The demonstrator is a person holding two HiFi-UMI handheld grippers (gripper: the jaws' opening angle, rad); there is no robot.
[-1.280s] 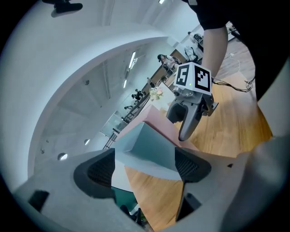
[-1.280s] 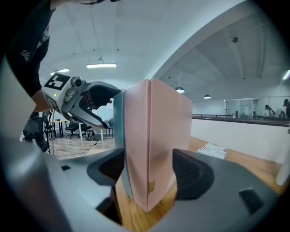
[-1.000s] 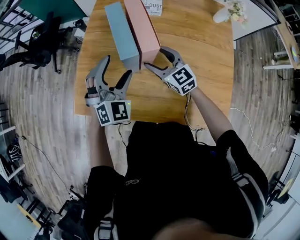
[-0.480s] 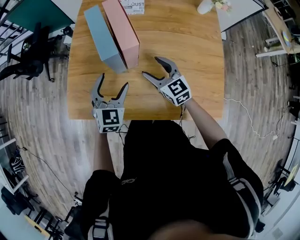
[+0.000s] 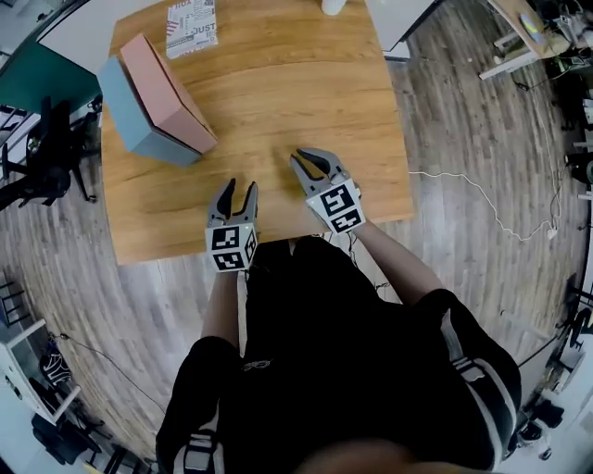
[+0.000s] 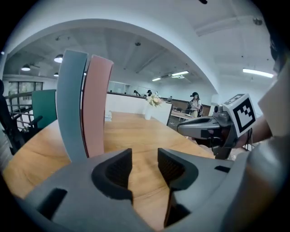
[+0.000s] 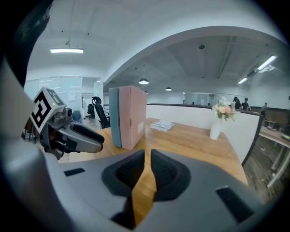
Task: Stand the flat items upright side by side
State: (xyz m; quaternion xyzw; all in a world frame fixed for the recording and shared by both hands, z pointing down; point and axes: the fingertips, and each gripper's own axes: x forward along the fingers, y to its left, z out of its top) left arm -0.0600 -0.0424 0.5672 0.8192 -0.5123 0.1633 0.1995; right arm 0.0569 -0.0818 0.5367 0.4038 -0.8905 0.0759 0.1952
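A flat blue box (image 5: 125, 106) and a flat pink box (image 5: 162, 83) stand upright, side by side and touching, at the table's far left. They also show as blue box (image 6: 70, 104) with pink box (image 6: 97, 104), and as pink box (image 7: 133, 115). My left gripper (image 5: 239, 188) hangs near the table's front edge, well short of them. Its jaws have just been closing and stand partly open with nothing between them. To its right, my right gripper (image 5: 308, 157) has just closed to a thin slit, also empty.
The wooden table (image 5: 306, 93) carries a printed booklet (image 5: 192, 26) at the far edge and a white vase with flowers (image 7: 216, 127) at the far right. A black office chair (image 5: 42, 153) stands on the floor to the left. A cable (image 5: 463, 185) lies to the right.
Both grippers have drawn back from the boxes to the table's near edge. Both pairs of jaws have narrowed, the right almost fully. The two boxes stay standing together.
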